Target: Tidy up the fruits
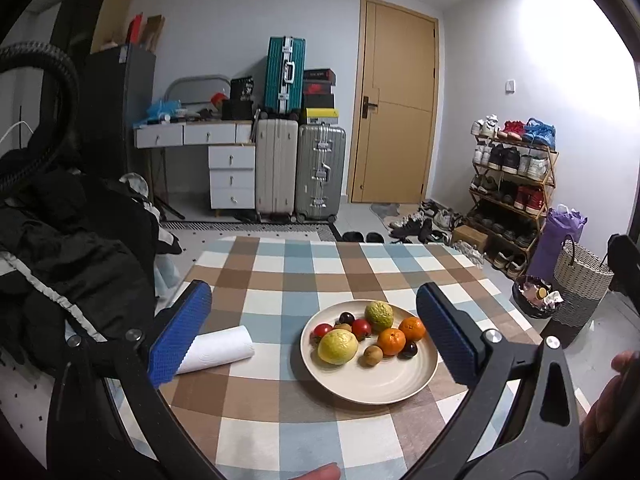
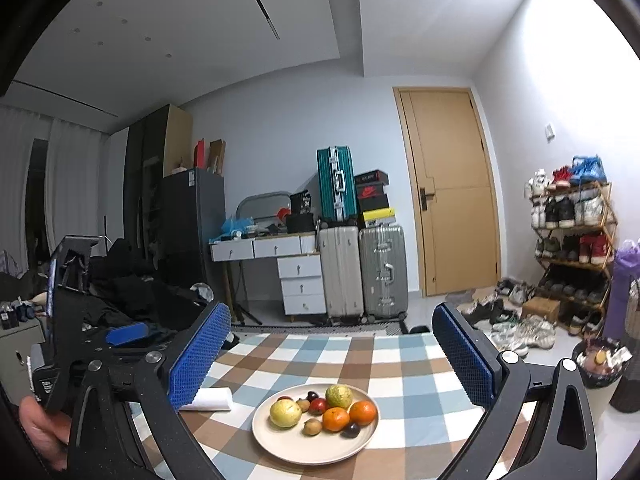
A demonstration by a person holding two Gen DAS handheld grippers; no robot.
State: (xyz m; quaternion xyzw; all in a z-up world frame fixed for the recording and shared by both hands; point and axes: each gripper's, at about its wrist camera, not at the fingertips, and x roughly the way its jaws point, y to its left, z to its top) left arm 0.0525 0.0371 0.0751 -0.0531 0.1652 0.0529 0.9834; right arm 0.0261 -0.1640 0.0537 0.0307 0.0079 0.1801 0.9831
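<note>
We hold the left gripper (image 1: 314, 334) with jaws spread wide and empty, above the checked table (image 1: 280, 272). The right gripper (image 2: 332, 356) is likewise spread wide, holding nothing. Between both sets of fingers we see the plate (image 1: 384, 384) on the table, carrying the fruits: a yellow one (image 1: 337, 346), a green one (image 1: 378, 315), two oranges (image 1: 391, 341) and several small ones. A paper roll (image 1: 218, 348) lies left of the plate, apart from it.
</note>
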